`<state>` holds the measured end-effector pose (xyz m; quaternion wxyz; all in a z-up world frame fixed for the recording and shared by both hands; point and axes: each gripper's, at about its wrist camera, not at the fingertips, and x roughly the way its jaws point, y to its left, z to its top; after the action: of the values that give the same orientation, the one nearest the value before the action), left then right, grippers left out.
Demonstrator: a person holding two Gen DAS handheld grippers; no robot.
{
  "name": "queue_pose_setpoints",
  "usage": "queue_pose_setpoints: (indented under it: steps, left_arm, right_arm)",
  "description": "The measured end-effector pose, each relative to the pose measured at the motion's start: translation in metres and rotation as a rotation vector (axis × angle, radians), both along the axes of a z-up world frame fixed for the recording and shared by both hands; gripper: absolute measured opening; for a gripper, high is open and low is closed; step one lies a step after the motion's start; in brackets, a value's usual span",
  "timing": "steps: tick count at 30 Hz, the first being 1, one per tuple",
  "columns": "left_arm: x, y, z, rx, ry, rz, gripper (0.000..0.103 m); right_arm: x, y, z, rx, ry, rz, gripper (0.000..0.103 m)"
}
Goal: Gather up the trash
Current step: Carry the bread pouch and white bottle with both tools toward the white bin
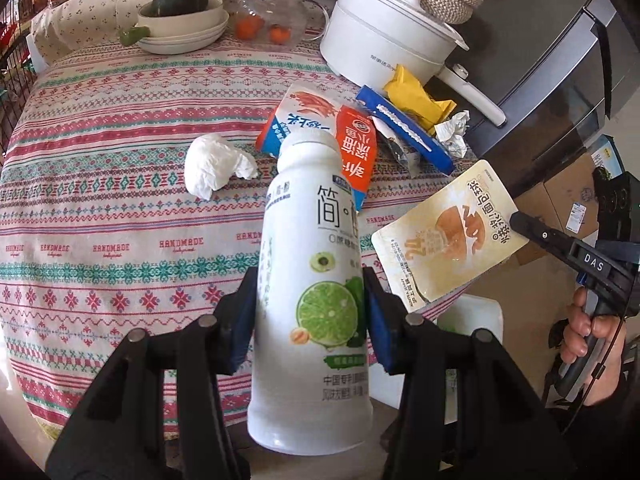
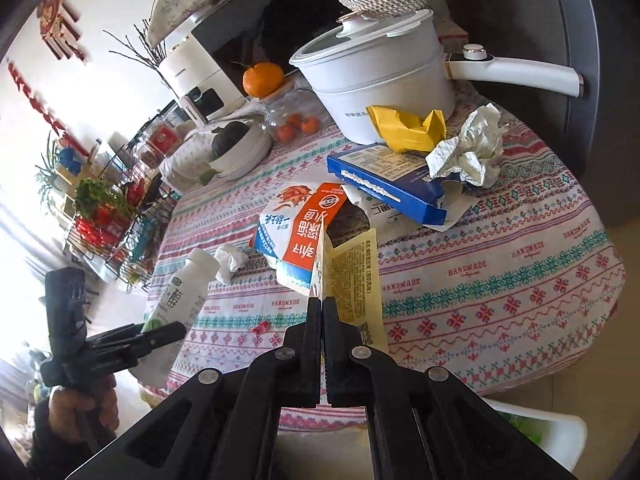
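I hold the white plastic lime-printed drink bottle (image 1: 310, 300) clamped in my left gripper (image 1: 310, 304), jaws on its sides, above the patterned tabletop (image 1: 100, 216), while my right gripper (image 2: 322, 304), jaws clenched, grips the flat cream snack packet (image 2: 354, 280) above the tabletop edge.

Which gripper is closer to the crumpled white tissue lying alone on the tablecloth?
Left. The left gripper, holding the white bottle, is just in front of the tissue. The right gripper, clamping a yellowish packet, is farther right.
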<state>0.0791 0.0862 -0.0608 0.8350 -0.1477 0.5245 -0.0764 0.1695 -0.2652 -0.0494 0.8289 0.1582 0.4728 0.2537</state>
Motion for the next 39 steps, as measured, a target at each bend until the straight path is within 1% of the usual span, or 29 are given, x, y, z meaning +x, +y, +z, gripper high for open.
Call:
queue_pose_setpoints:
  steps: [6, 11, 15, 17, 20, 24, 26, 28, 34, 37, 39]
  left_arm:
    - [-0.01, -0.02, 0.0, 0.001, -0.007, -0.023, 0.051]
    - [-0.015, -0.036, 0.001, 0.007, -0.017, -0.071, 0.051]
    - [-0.015, -0.048, 0.0, -0.002, -0.006, -0.111, 0.051]
    - [-0.016, -0.059, -0.001, -0.012, -0.002, -0.147, 0.051]
    - [-0.02, -0.083, -0.003, -0.022, 0.003, -0.23, 0.051]
    - [-0.031, -0.122, -0.011, -0.002, 0.02, -0.351, 0.051]
    - [-0.037, -0.142, -0.015, 0.013, 0.027, -0.41, 0.051]
    - [-0.043, -0.165, -0.023, 0.028, 0.046, -0.468, 0.051]
    - [-0.055, -0.226, -0.063, 0.036, 0.17, -0.61, 0.051]
    - [-0.058, -0.252, -0.082, 0.055, 0.221, -0.669, 0.051]
    - [-0.057, -0.266, -0.091, 0.068, 0.239, -0.697, 0.051]
  right_arm:
    - [-0.011, -0.026, -0.001, 0.01, 0.031, -0.056, 0.002]
    - [-0.028, -0.044, 0.008, -0.011, 0.018, -0.05, 0.002]
    - [-0.045, -0.061, 0.013, -0.031, 0.019, -0.048, 0.002]
    - [-0.055, -0.074, 0.018, -0.035, 0.004, -0.051, 0.002]
    - [-0.072, -0.097, 0.028, -0.041, -0.019, -0.066, 0.002]
    - [-0.093, -0.124, 0.03, -0.09, -0.03, -0.079, 0.002]
    - [-0.104, -0.133, 0.025, -0.125, -0.028, -0.08, 0.002]
    - [-0.112, -0.143, 0.014, -0.155, -0.007, -0.079, 0.002]
    - [-0.126, -0.166, -0.029, -0.224, 0.107, -0.081, 0.002]
    - [-0.128, -0.169, -0.042, -0.252, 0.141, -0.073, 0.004]
    - [-0.127, -0.172, -0.048, -0.249, 0.166, -0.08, 0.004]
